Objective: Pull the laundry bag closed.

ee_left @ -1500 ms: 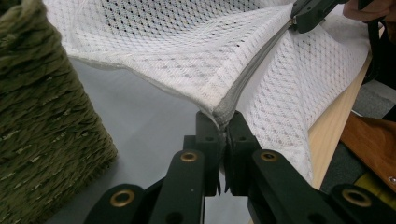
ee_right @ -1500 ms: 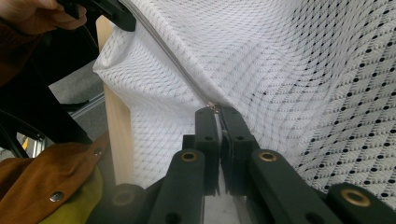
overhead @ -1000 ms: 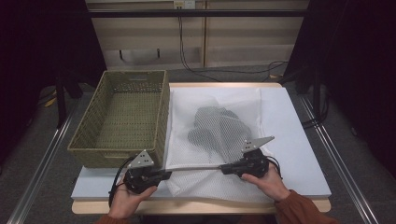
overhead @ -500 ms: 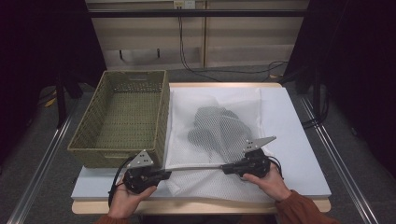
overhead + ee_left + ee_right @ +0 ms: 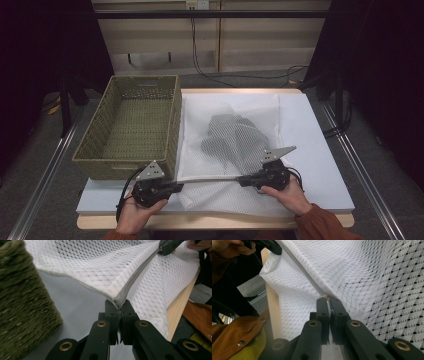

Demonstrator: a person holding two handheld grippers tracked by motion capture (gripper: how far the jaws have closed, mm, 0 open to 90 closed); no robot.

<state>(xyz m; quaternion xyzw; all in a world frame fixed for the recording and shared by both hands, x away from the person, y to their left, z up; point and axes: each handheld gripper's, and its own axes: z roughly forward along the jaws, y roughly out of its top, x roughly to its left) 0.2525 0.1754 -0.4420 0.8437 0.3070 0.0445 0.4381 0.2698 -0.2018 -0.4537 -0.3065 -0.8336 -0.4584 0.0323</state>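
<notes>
Mesh bag [image 5: 235, 145] veiling dark garment [image 5: 232, 140], both grippers [image 5: 175, 187] [image 5: 245, 181] pinching zipper [image 5: 210, 178].

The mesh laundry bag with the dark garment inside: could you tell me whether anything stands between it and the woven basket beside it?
Nothing visible does. The mesh laundry bag lies directly beside the woven basket, its left edge against the basket's right wall. The left gripper and right gripper are shut on the bag's zipper edge, near the front of the table.
</notes>
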